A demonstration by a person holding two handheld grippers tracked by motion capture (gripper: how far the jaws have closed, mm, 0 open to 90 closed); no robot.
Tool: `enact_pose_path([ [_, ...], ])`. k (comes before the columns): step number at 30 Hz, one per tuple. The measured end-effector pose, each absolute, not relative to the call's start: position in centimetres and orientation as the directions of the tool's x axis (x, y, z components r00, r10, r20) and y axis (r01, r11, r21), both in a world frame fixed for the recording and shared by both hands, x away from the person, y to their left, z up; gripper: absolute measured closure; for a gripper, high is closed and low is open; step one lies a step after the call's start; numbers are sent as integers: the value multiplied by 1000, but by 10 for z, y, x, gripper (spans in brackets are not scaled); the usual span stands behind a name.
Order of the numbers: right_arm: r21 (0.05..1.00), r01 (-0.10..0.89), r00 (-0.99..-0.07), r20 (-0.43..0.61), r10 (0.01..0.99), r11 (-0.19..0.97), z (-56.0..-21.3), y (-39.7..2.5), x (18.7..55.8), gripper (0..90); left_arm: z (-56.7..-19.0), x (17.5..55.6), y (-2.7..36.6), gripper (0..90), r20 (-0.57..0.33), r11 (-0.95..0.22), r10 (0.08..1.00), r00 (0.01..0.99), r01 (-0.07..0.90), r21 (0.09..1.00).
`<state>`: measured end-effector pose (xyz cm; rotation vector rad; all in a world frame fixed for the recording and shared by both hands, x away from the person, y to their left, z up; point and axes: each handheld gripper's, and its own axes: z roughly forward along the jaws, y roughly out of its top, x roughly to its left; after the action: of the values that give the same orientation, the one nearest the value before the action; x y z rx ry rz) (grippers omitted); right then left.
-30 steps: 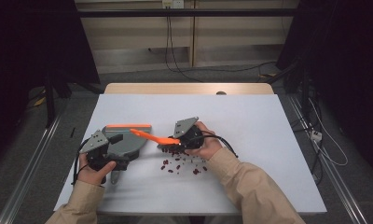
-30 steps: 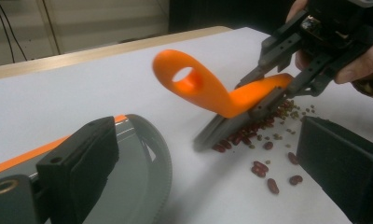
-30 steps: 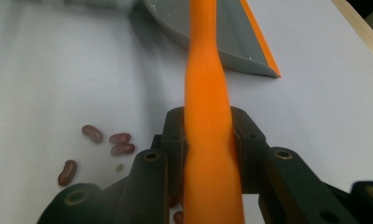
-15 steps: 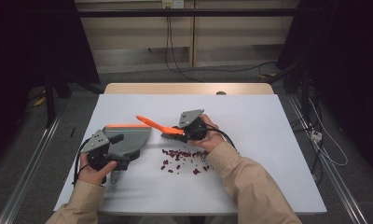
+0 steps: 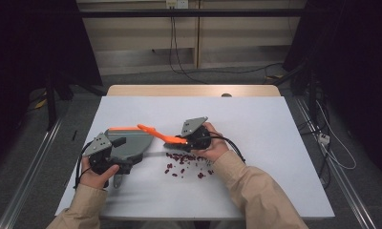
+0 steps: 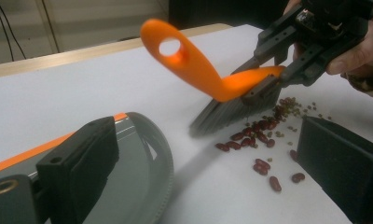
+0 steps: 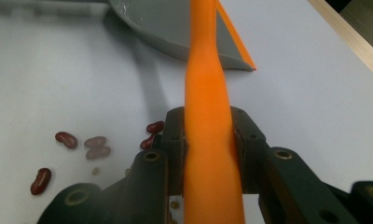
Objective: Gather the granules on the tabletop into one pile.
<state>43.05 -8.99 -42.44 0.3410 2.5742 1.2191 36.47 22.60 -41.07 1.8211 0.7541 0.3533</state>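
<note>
Right gripper (image 5: 191, 138) clamped on the orange brush (image 6: 208, 74) by its handle; bristles resting on the white table (image 5: 256, 124) at the edge of the scattered red beans (image 5: 184, 164); left gripper (image 5: 113, 157) closed on the grey dustpan (image 5: 132, 143), which lies just left of the beans, brush handle reaching over it

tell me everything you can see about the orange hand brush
The orange plastic hand brush has a flat curved handle with a round hanging hole at its free end and a block of dark bristles below. The right gripper is shut on the handle near the head. The brush is tilted, handle rising toward the grey plastic dustpan, bristle tips on the white table at the edge of the scattered red beans.
</note>
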Motion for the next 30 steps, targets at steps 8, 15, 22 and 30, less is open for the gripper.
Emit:
enact_pose_path([
  [8,821,125,-910,-129,394,557,-410,-100,429,709,-411,365,225,57,-116,-220,639,761,324,920],
  [15,864,242,-839,-44,543,443,-396,-104,423,709,-411,366,226,57,-122,-214,635,763,325,921],
  [22,892,388,-734,147,663,232,-390,-94,407,709,-410,364,225,57,-122,-209,635,763,322,924],
  [30,876,453,-682,223,696,164,-395,-77,393,709,-410,364,224,57,-117,-215,632,766,318,923],
])
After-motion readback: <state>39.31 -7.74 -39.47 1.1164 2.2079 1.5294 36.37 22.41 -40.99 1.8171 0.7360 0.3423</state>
